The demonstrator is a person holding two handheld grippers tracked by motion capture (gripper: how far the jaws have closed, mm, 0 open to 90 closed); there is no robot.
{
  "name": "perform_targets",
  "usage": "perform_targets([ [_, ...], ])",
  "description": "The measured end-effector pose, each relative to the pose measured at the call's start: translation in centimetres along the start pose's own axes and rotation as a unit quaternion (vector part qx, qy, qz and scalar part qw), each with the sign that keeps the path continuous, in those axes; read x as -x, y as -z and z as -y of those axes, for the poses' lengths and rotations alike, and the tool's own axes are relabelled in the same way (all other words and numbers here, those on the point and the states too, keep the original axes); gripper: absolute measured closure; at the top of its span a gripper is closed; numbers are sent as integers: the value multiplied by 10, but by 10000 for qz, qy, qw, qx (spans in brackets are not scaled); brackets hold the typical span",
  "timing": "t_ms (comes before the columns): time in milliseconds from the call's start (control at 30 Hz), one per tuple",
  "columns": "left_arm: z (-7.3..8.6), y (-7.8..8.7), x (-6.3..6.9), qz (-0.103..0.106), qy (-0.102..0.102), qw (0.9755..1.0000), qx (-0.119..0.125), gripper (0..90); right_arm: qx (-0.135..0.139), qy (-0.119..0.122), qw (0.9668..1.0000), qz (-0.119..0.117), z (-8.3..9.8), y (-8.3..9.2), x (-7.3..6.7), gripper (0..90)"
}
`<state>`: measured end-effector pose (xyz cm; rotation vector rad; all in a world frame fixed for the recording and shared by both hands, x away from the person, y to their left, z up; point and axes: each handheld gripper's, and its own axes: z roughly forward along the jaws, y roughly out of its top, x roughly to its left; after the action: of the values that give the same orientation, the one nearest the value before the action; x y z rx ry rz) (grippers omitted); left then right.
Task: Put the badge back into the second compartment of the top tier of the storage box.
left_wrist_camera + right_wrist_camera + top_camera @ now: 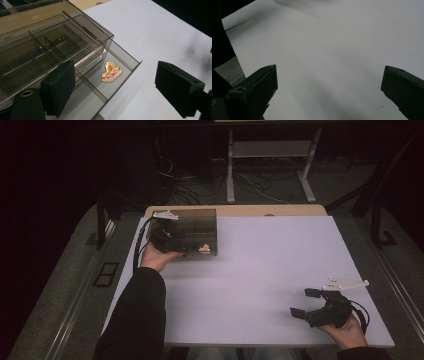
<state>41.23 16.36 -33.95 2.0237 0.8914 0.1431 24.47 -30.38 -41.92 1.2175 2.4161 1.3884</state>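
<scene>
White rectangular table top [260, 285], mostly bare. At its far left corner, a smoky clear-plastic organizer box [50, 47] with thin dividers. A small gold-and-pink badge-like trinket [111, 72] lies flat on the floor of the box's open corner compartment, walls close round it. Left gripper [115, 90] released, jaws wide, nothing gripped, one pad over a divider. Right gripper [302, 302] released over bare table, well apart.

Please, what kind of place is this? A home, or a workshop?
Probably a lab or recording room, not a home. A plain white table stands on a grey floor, loose cables lie behind it near a metal stand, and the table carries just a clear divided box with a small pin.
</scene>
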Motion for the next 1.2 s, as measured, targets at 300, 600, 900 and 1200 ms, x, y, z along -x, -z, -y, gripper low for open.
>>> perform_targets([
  [300,11,9,15,-98,-133,9999,33,1,13,-8,10000,11,0,0,0,0],
  [600,26,19,24,-193,-135,9992,311,0,5,-33,10000,6,0,1,0,0],
  [900,41,27,30,-183,-144,9986,470,0,8,-13,10000,11,0,0,0,0],
  [1200,57,31,39,-141,-169,9984,516,0,-5,-14,10000,2,0,0,0,0],
])
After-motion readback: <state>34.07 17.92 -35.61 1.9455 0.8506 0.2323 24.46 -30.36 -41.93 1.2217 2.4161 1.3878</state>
